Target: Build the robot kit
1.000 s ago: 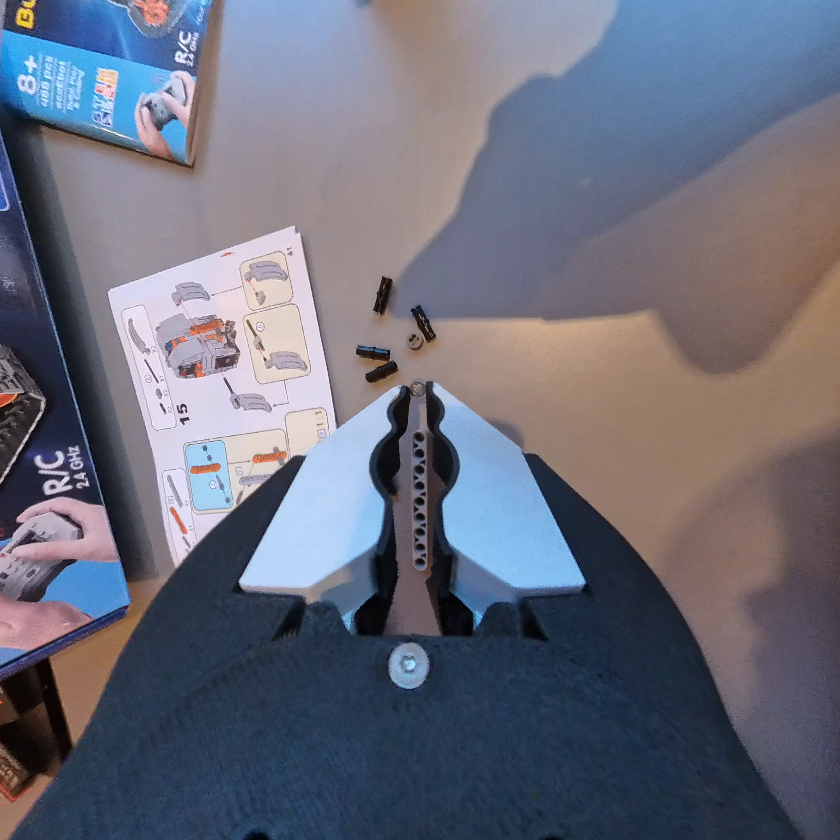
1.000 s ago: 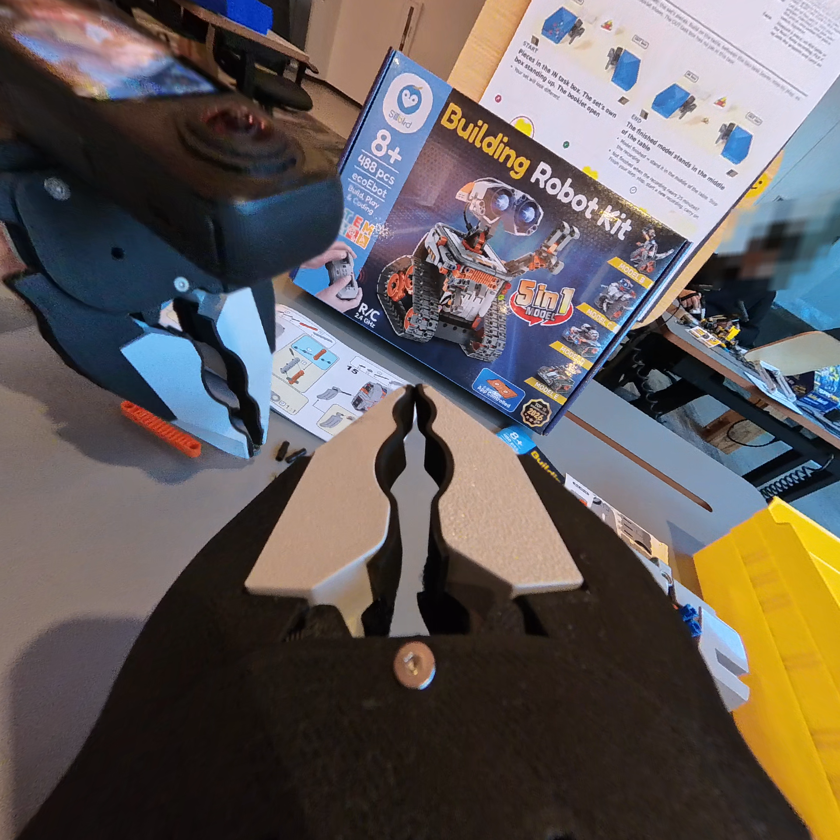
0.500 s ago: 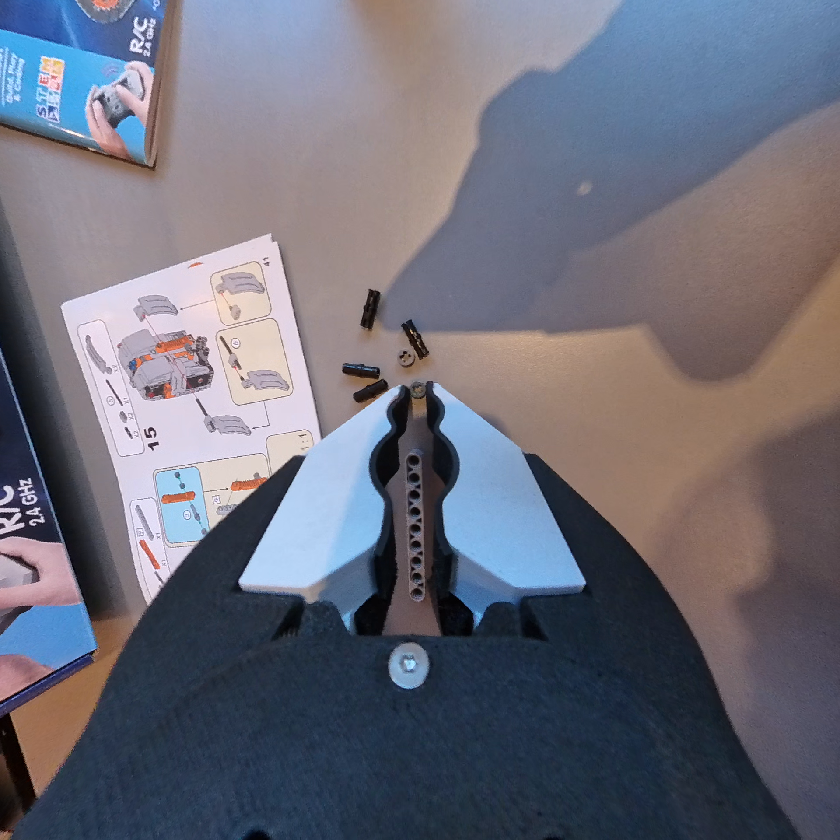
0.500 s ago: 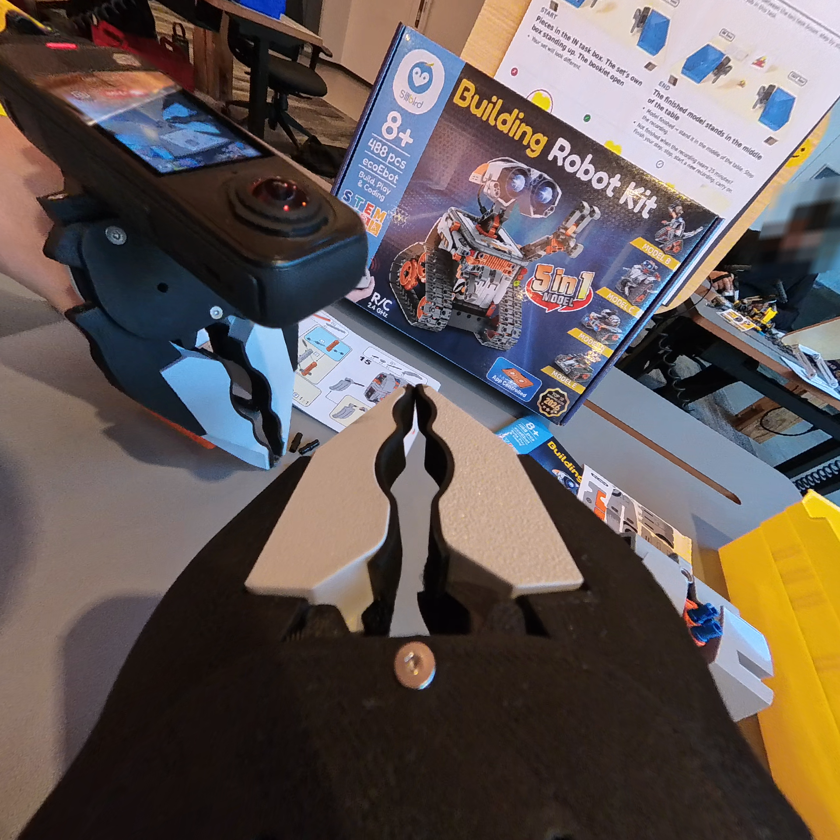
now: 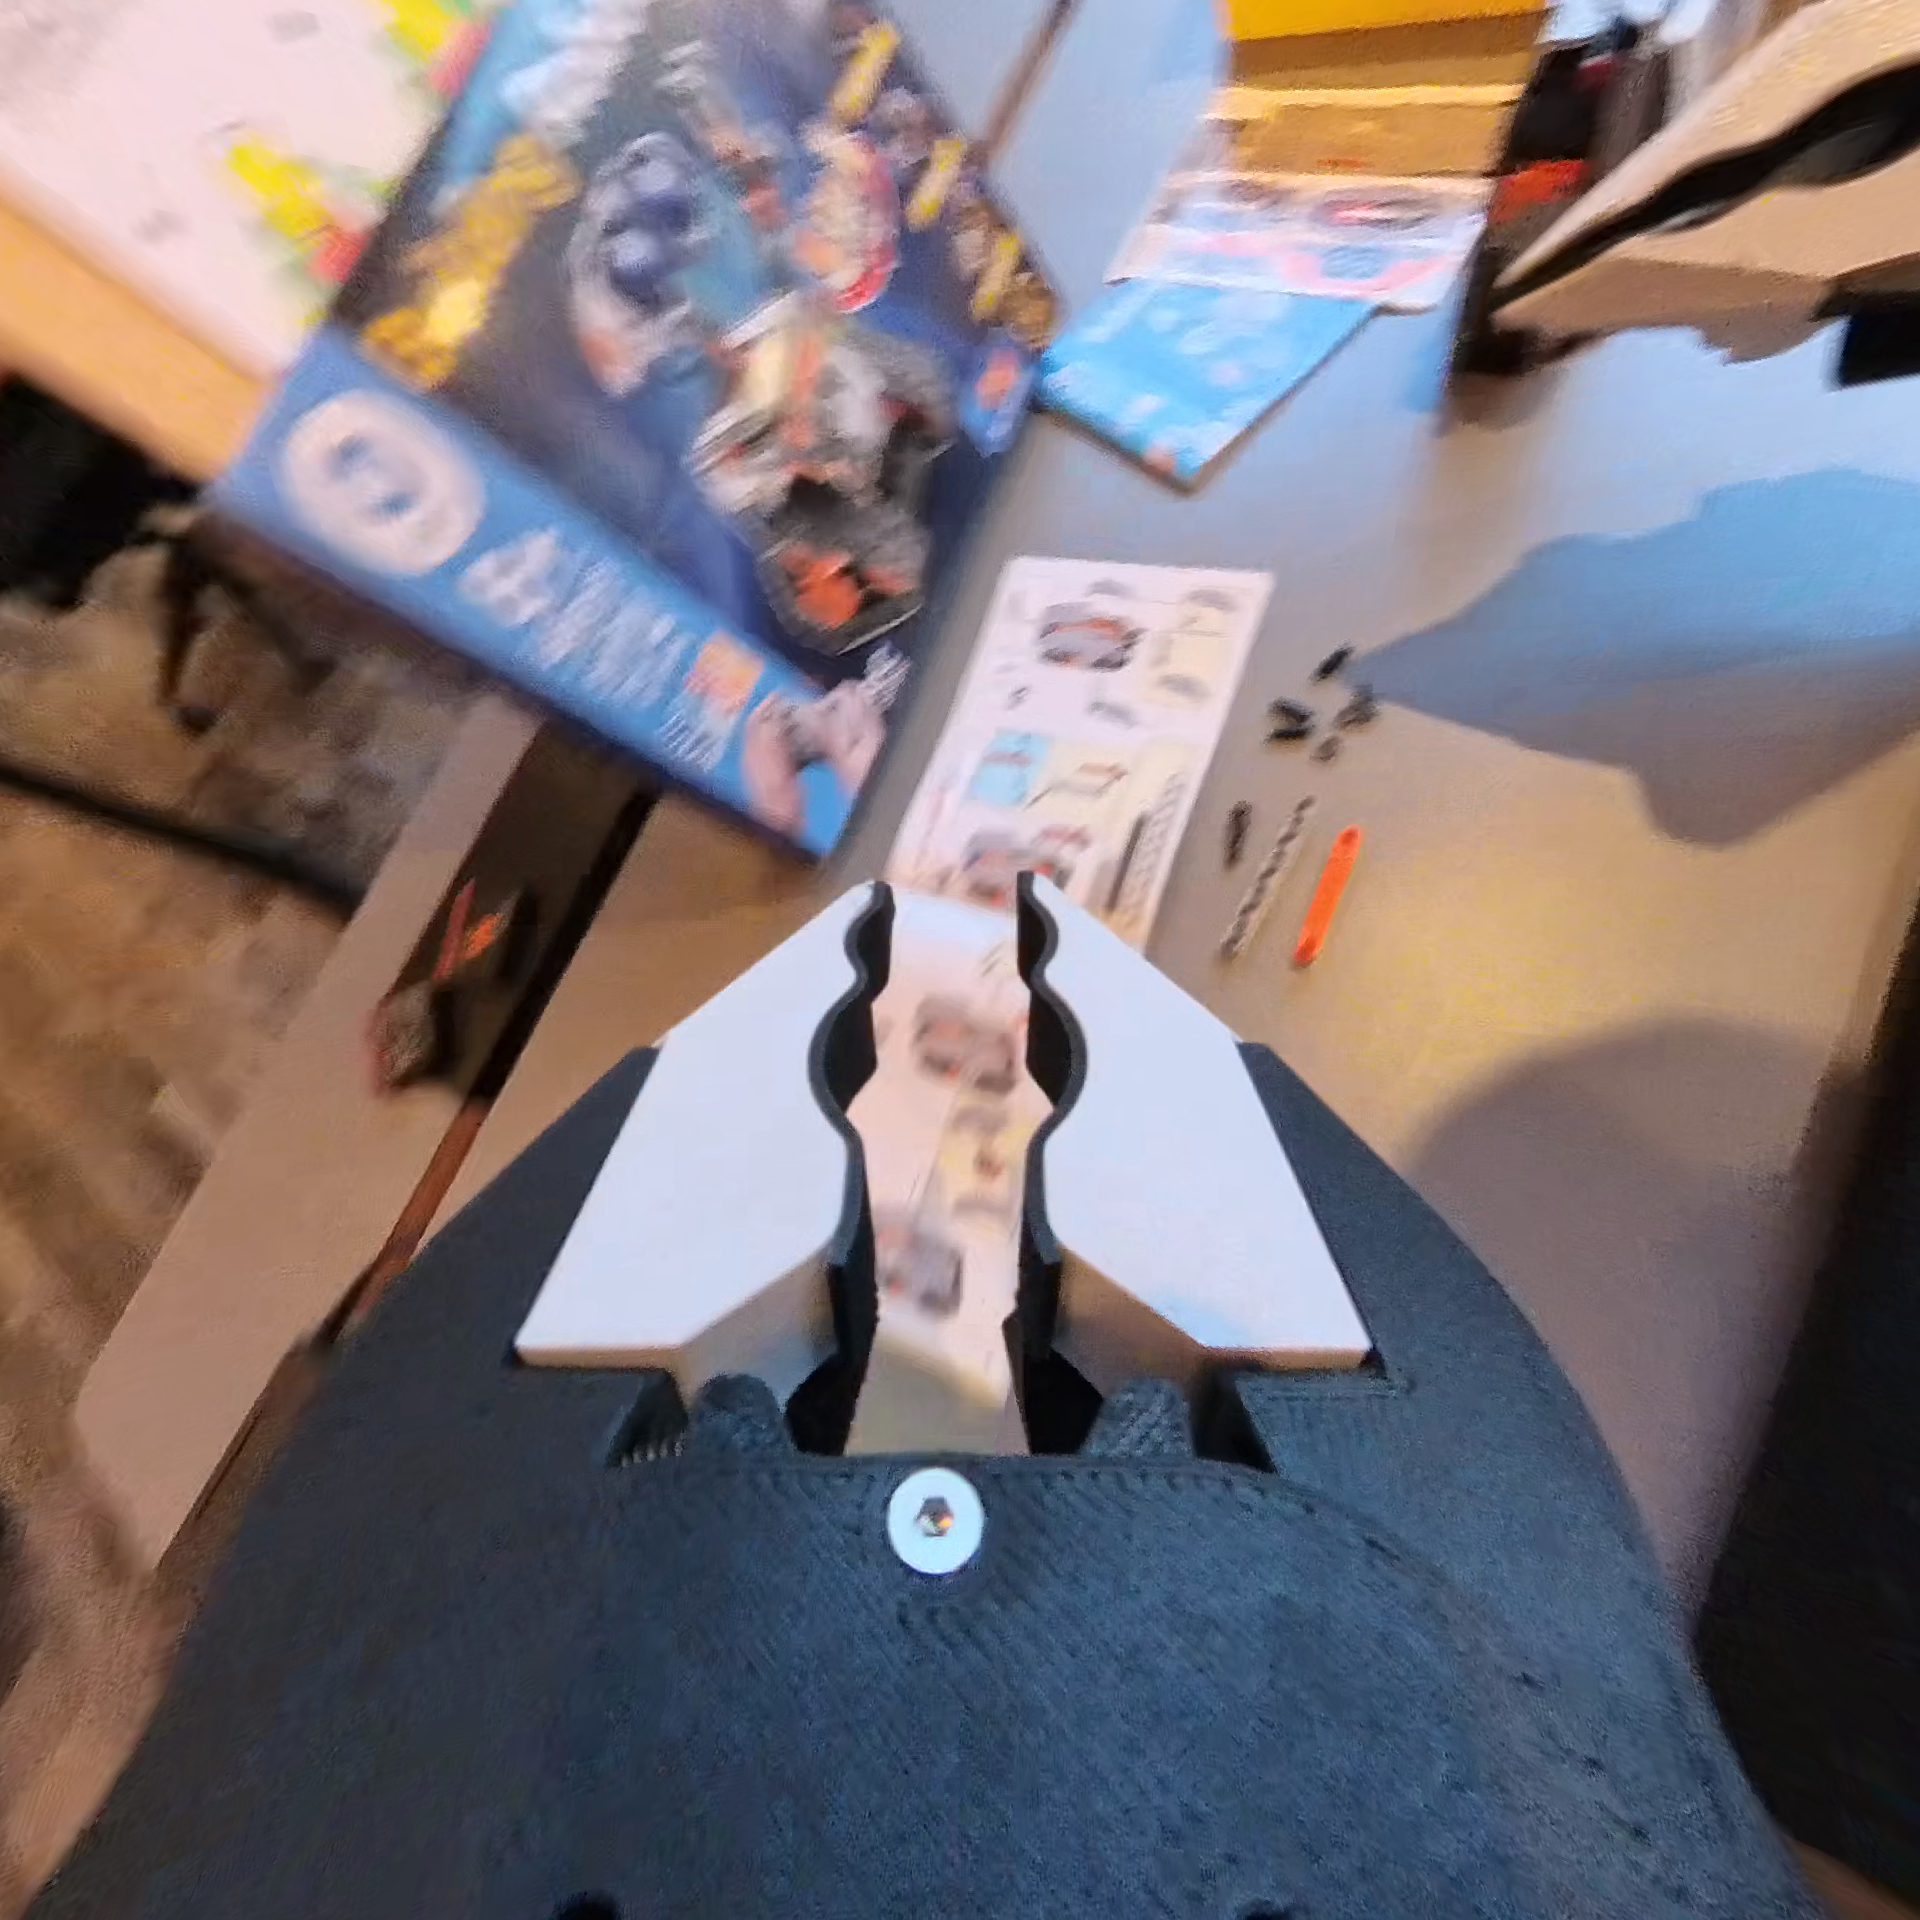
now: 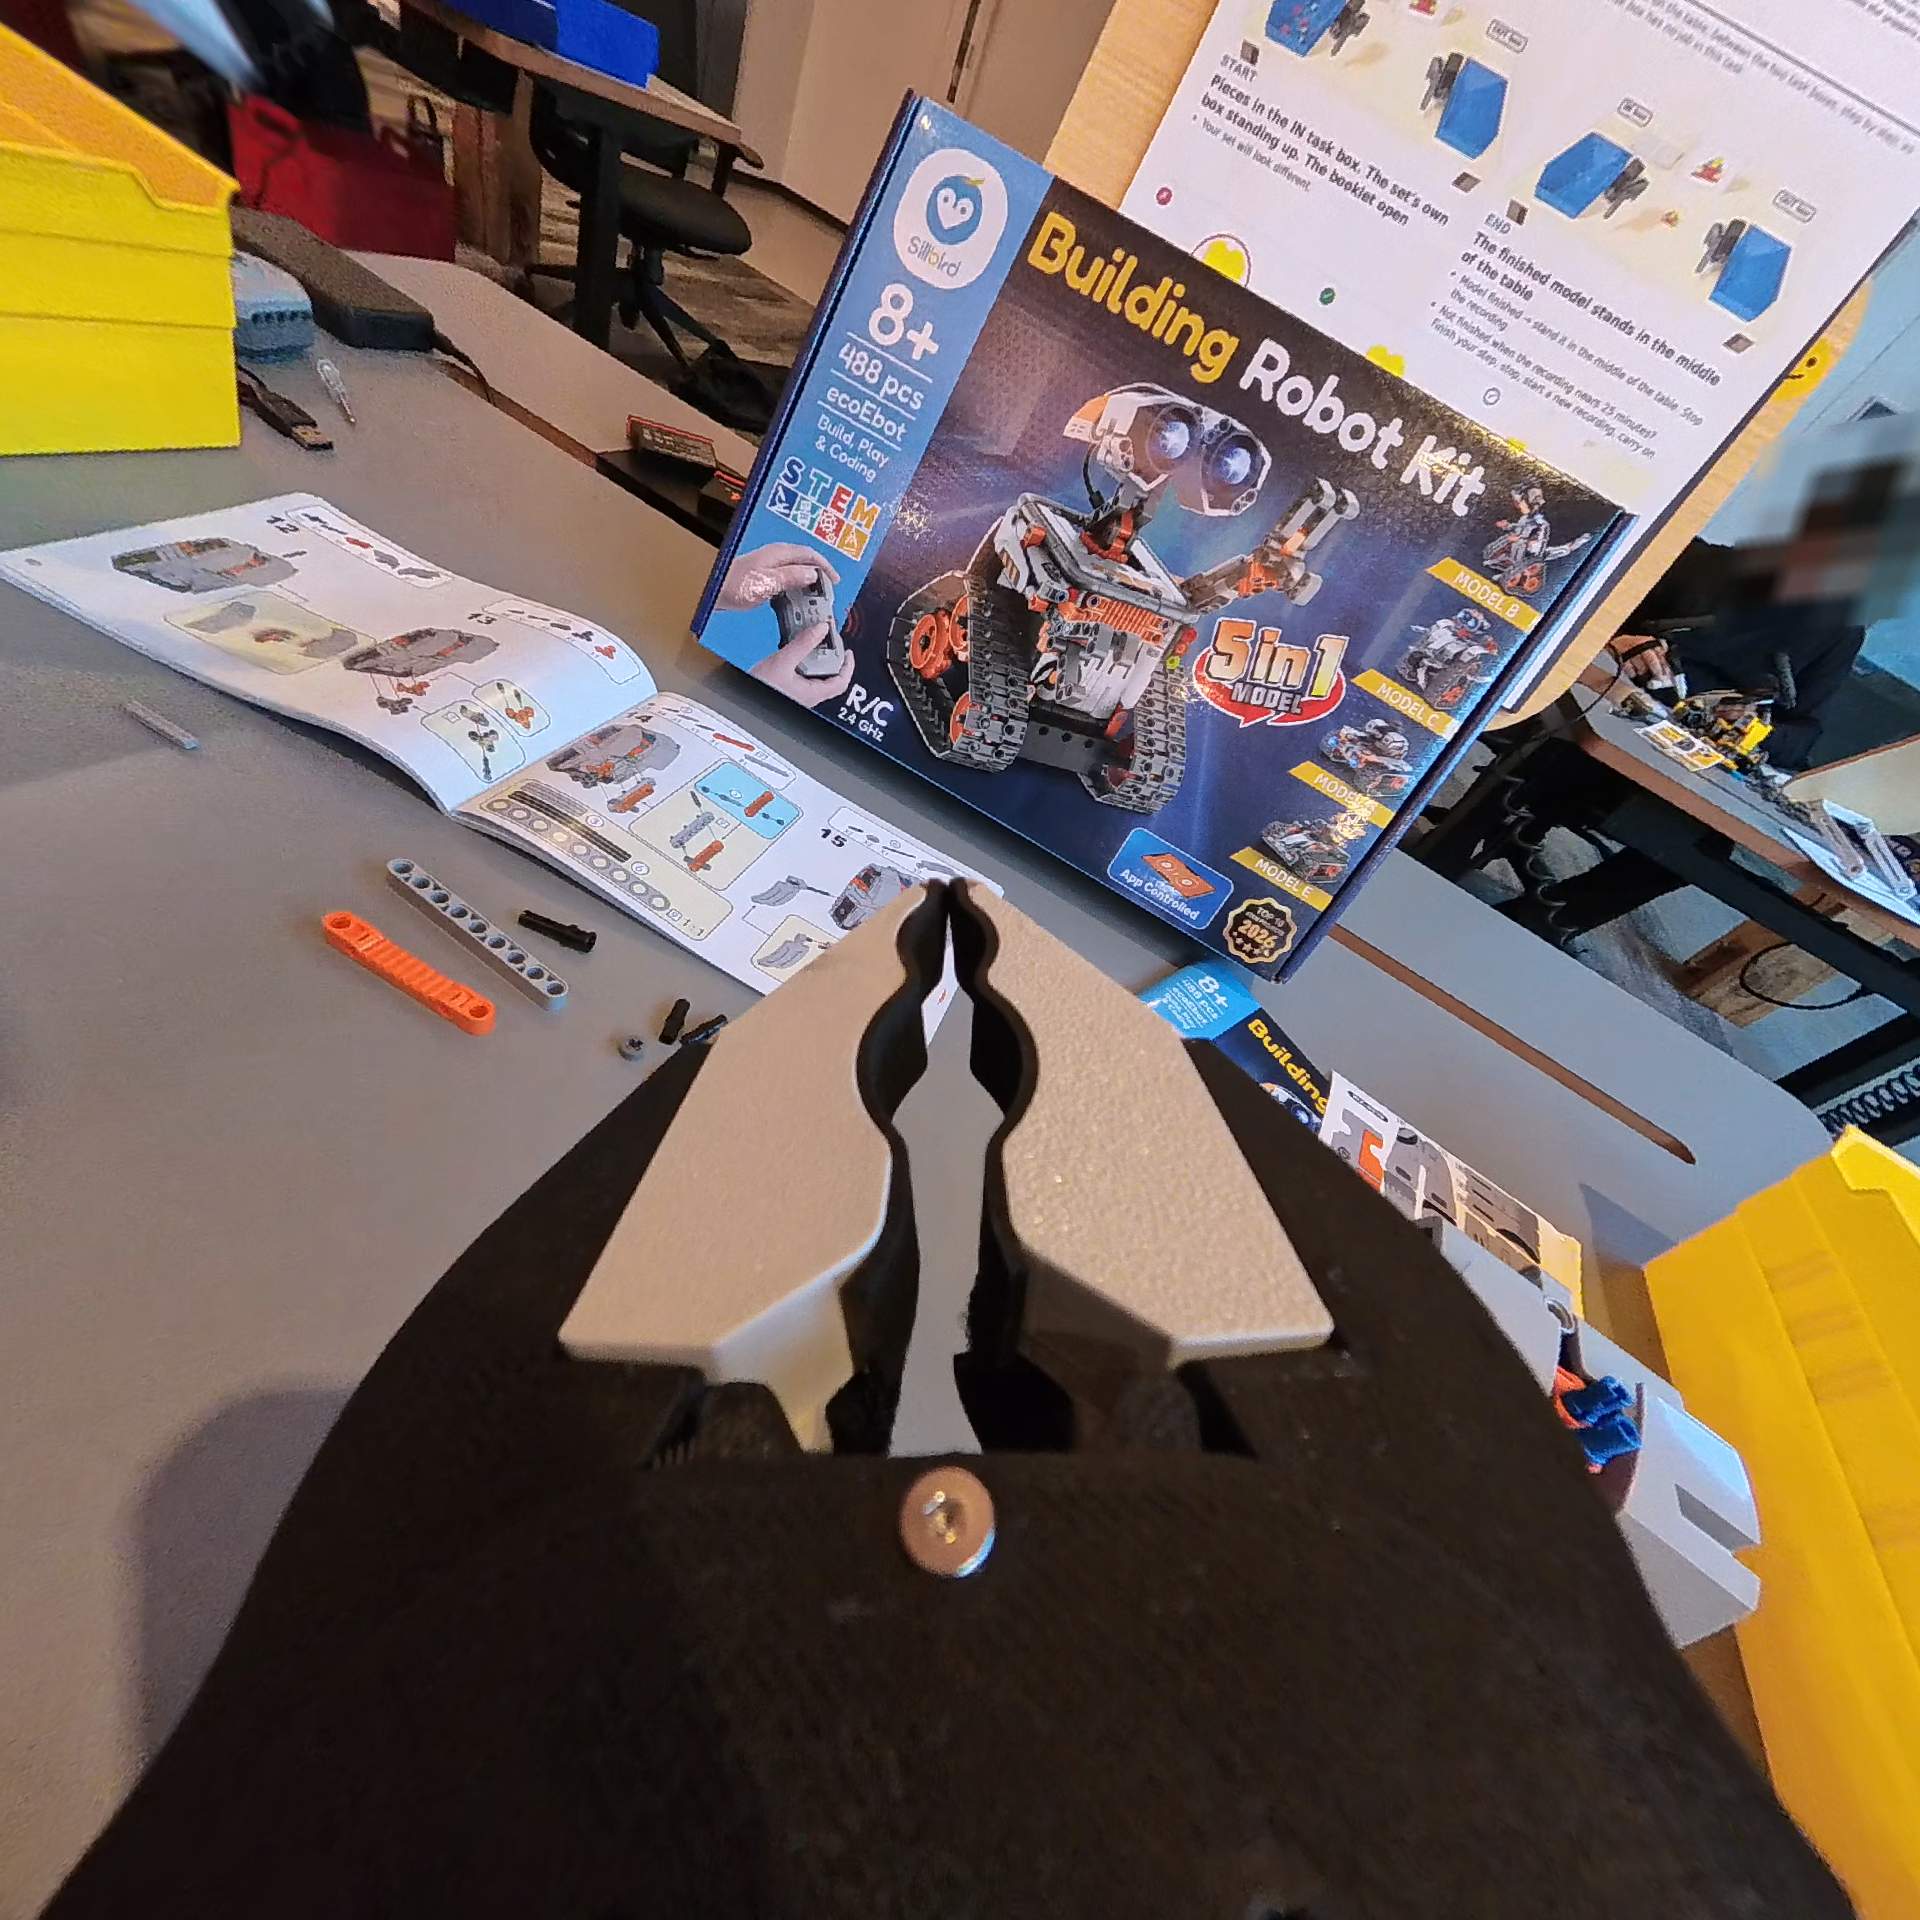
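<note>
My left gripper (image 5: 954, 894) is open and empty, held above the open instruction booklet (image 5: 1101, 748); this view is blurred. To its right on the grey table lie a grey holed beam (image 5: 1268, 878), an orange beam (image 5: 1325, 894) and a cluster of black pins (image 5: 1314, 707). My right gripper (image 6: 951, 894) is shut with nothing between its jaws, above the table near the booklet's (image 6: 520, 727) corner. Left of it lie the grey beam (image 6: 478, 935), the orange beam (image 6: 407, 971), a black pin (image 6: 558, 930), smaller pins (image 6: 691, 1023) and a small grey bush (image 6: 631, 1047).
A robot kit box (image 6: 1091, 582) stands behind the booklet, also in the left wrist view (image 5: 644, 416). Yellow bins sit at the right (image 6: 1818, 1455) and far left (image 6: 104, 260). A grey part with blue pins (image 6: 1621, 1455) lies by the right bin. The table edge (image 5: 343, 1143) runs at the left. Across from one pair of fingers to the other is roughly 25 cm. The small grey bush (image 6: 631, 1047) is closer to my right gripper, around 15 cm from its tips; the left tips are 25 cm off. Seen from the left wrist view (image 5: 1329, 746) as well. The black pin (image 6: 558, 930) sits 15 cm or so from the ends of my right fingers. Look for it in the left wrist view (image 5: 1236, 832) too. It is some 15 cm from my right tips to the orange beam (image 6: 407, 971). It turns up in the left wrist view (image 5: 1334, 889) as well.
My left gripper has opened and pulled back and up from the small parts, and has left the right wrist view. The grey beam now lies on the table beside the orange one.
</note>
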{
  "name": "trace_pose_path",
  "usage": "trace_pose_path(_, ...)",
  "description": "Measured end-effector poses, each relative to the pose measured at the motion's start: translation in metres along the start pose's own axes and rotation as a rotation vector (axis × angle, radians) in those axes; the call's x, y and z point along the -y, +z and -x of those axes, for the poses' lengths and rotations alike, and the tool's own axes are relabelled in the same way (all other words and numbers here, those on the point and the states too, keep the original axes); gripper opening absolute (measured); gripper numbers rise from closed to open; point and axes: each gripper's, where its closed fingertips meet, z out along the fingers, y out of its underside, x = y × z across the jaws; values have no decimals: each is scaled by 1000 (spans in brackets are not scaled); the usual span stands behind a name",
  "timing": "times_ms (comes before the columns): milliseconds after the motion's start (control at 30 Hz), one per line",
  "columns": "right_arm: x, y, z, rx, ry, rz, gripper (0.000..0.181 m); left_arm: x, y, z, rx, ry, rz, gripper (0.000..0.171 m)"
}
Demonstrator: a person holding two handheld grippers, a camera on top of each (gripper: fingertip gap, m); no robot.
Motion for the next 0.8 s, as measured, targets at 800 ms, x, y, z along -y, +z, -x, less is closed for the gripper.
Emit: trace_pose_path(800,-19,20,24,68,-67,88,0,-271,-147,42,267,-506,426,18)
